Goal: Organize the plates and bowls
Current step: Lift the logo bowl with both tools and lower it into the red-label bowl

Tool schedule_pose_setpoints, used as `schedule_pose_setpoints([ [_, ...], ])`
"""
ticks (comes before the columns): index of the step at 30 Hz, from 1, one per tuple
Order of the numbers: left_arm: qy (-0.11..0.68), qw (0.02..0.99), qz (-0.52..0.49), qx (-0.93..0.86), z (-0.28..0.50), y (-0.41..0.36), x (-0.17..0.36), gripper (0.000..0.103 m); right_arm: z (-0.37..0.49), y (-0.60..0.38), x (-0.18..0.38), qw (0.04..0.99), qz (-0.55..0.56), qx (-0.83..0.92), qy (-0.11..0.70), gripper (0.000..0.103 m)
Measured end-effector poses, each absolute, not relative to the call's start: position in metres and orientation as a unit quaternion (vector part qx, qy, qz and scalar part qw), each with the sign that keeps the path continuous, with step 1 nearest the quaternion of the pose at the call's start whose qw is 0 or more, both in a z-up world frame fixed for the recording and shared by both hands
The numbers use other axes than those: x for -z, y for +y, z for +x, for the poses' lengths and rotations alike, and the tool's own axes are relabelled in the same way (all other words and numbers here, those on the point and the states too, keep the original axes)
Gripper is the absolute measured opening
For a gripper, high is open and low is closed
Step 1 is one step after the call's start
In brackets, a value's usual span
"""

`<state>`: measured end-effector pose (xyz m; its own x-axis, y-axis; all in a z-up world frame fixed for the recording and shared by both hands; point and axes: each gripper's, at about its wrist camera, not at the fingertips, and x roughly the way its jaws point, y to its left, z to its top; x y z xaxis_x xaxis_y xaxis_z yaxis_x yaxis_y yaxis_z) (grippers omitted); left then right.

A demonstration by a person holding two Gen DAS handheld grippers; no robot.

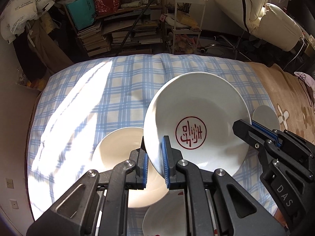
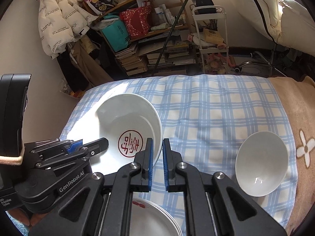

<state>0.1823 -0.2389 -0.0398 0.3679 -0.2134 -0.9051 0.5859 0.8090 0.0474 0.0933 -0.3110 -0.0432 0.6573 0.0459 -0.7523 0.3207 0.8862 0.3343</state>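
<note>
The left gripper point(image 1: 154, 155) is pinching, between its blue-padded black fingers, the near-left rim of a deep white ceramic plate with a red circular seal printed in its well point(image 1: 195, 122); its jaws are standing narrow with the rim between the pads. The right gripper point(image 2: 157, 153) is clamping the same plate's opposite rim, its jaws nearly together on the thin edge. In the left wrist view the right gripper is reaching in from four o'clock, one black finger lying over the plate's inner wall. The plate is hanging tilted between the two grippers, above the blue-and-white checked cloth point(image 1: 122, 82) covering the bed.

Directly beneath the left gripper, at seven o'clock from the held plate, a plain white shallow plate point(image 1: 118, 147) is resting on the cloth in bright sun. At six o'clock, under the gripper's body, a stack of white plates with a red pattern point(image 2: 153, 216) is lying at the near edge. At three o'clock from the held plate, a small plain white bowl point(image 2: 261, 163) is sitting on the cloth near its seam with the tan flower-patterned blanket point(image 2: 303, 137).

Beyond the bed, at twelve o'clock, a wooden shelf crowded with books and bags point(image 2: 141, 39) is standing against the wall, with a white trolley cart point(image 2: 212, 39) beside it.
</note>
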Motion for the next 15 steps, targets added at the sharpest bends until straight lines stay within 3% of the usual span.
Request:
schedule_pose_setpoints([
  [15,0.519,0.812,0.167,0.207,0.177,-0.169,0.051,0.013,0.106,-0.253,0.054,0.883,0.196,0.021,0.425,0.010],
])
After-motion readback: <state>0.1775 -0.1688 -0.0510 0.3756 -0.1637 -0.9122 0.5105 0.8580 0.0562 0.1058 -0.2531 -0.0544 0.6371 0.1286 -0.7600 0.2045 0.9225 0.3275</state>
